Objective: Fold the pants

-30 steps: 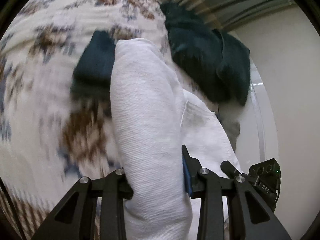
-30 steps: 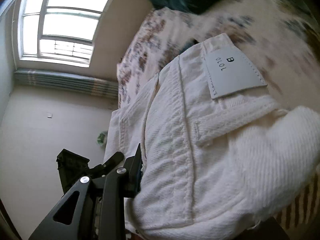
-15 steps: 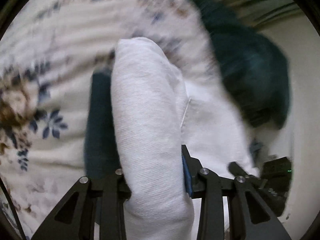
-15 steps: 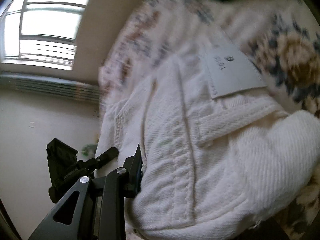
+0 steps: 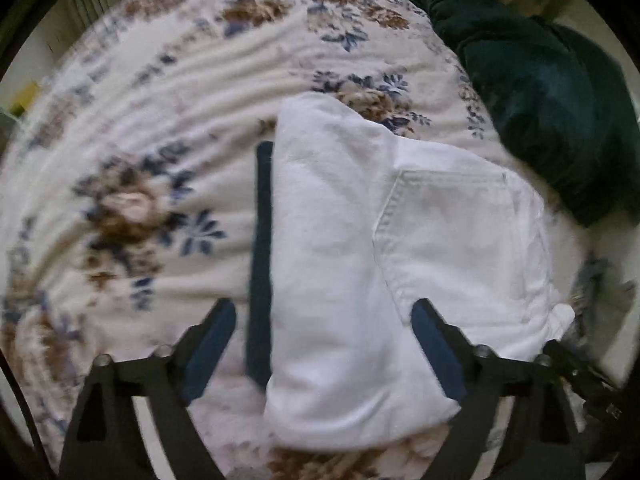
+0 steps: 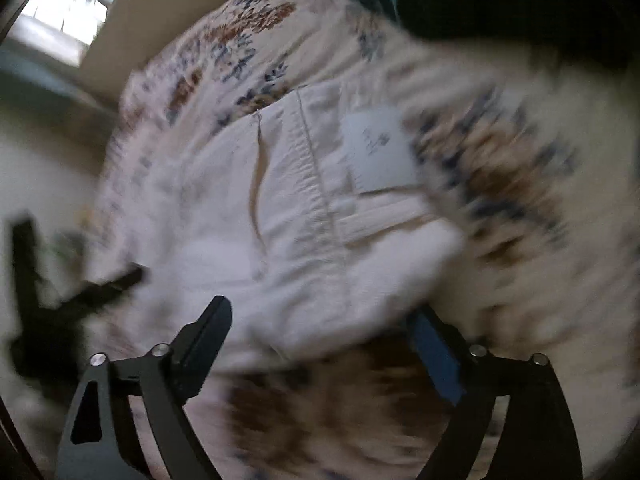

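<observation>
Now both sets of fingers have just sprung wide, left gripper [image 5: 322, 334] and right gripper [image 6: 320, 338] letting go: the folded white pants [image 5: 384, 264] sit mid-frame on the floral bedspread [image 5: 168, 128], apparently set down to rest.

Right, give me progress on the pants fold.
Done: the white pants lie as a folded bundle on the floral bedspread.
In hand: nothing; the left gripper and right gripper have just been opening and stand wide, pads off the cloth.
Left: perhaps tidying; I can't judge more.
</observation>
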A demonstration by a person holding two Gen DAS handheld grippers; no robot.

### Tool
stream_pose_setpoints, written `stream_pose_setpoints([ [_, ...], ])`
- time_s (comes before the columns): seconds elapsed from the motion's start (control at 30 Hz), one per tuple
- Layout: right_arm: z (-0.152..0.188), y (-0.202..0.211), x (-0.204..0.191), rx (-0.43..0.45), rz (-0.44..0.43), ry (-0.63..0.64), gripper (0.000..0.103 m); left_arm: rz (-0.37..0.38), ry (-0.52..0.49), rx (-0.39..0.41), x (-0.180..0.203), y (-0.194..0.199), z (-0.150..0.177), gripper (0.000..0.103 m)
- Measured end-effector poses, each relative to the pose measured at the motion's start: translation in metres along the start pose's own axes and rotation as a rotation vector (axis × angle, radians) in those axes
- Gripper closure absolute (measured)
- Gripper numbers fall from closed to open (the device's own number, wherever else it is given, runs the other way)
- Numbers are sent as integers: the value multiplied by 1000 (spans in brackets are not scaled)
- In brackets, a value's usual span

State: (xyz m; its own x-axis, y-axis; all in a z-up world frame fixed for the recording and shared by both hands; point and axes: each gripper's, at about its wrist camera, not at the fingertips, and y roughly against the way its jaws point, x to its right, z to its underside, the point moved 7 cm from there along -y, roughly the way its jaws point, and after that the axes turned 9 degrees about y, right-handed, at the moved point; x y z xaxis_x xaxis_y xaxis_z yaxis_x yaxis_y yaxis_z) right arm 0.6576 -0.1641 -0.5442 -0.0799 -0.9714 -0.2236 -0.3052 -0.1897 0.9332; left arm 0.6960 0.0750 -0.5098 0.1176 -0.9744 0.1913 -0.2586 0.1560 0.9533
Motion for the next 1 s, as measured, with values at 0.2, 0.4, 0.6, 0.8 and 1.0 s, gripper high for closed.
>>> stream_pose_setpoints([
  [0.2, 0, 37, -9, 32, 193, 129, 7, -126, -50, 82, 7, 28, 12, 12],
  [0.4, 6, 83, -20, 76, 248, 149, 7, -134, -48, 125, 18, 59, 21, 12],
  [0.6, 25, 151, -38, 137, 279, 162, 7, -120, -69, 183, 29, 118, 48, 12],
  [0.8, 65, 236, -57, 209, 296, 175, 7, -106, -75, 271, 32, 199, 85, 12],
  [1.0, 118, 331, -79, 289, 299, 190, 7, -73, -51, 359, 25, 287, 133, 12],
])
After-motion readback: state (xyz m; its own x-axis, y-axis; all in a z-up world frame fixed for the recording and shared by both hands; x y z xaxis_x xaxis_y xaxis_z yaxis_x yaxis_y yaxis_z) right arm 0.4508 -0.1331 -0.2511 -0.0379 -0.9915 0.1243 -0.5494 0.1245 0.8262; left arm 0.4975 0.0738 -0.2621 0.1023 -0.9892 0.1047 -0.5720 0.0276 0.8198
